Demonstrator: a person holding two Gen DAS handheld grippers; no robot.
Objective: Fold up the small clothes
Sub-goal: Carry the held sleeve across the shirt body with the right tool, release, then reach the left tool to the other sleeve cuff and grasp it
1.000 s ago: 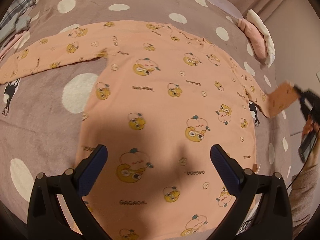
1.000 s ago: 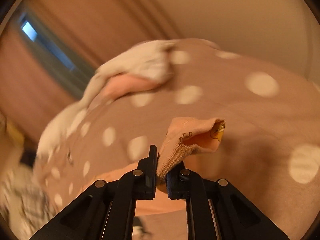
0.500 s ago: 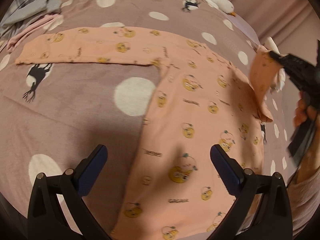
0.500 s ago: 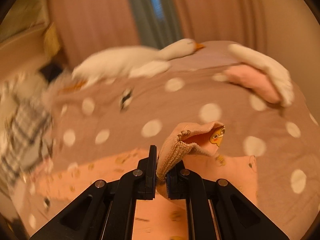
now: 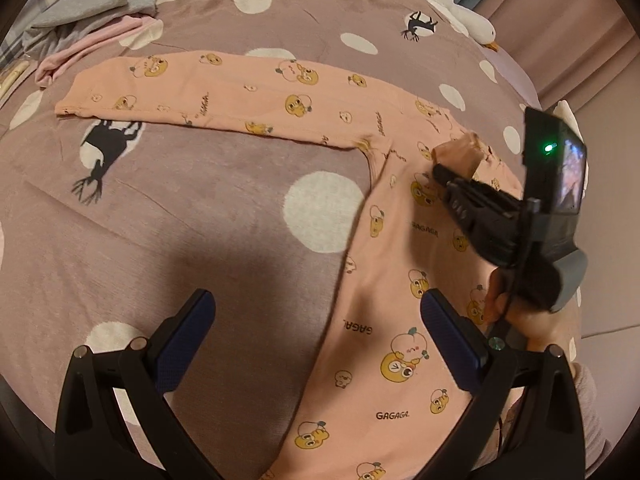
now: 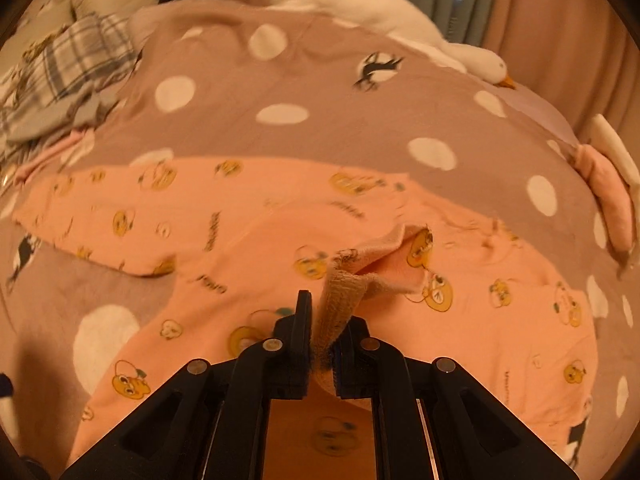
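Cuff first — my right gripper (image 6: 322,344) is clamped on the ribbed cuff (image 6: 340,300) of the peach shirt's right sleeve, and I'm carrying it inward over the chest. The peach shirt (image 5: 400,280) lies flat on the spotted bedspread (image 5: 180,220), its other sleeve (image 5: 224,92) stretched straight out toward the pile of clothes (image 5: 88,12) at the far corner. To do this fold well, I judge I should lay the cuff down across the body so the sleeve's crease runs along the side seam, then let go only once the cloth lies flat — a bunched cuff would spoil the next fold. My right gripper points steeply down, over the upper chest near the collar. My left gripper (image 5: 316,340) hovers above the hem side, jaws wide apart, nothing between them, angled down at the bed.
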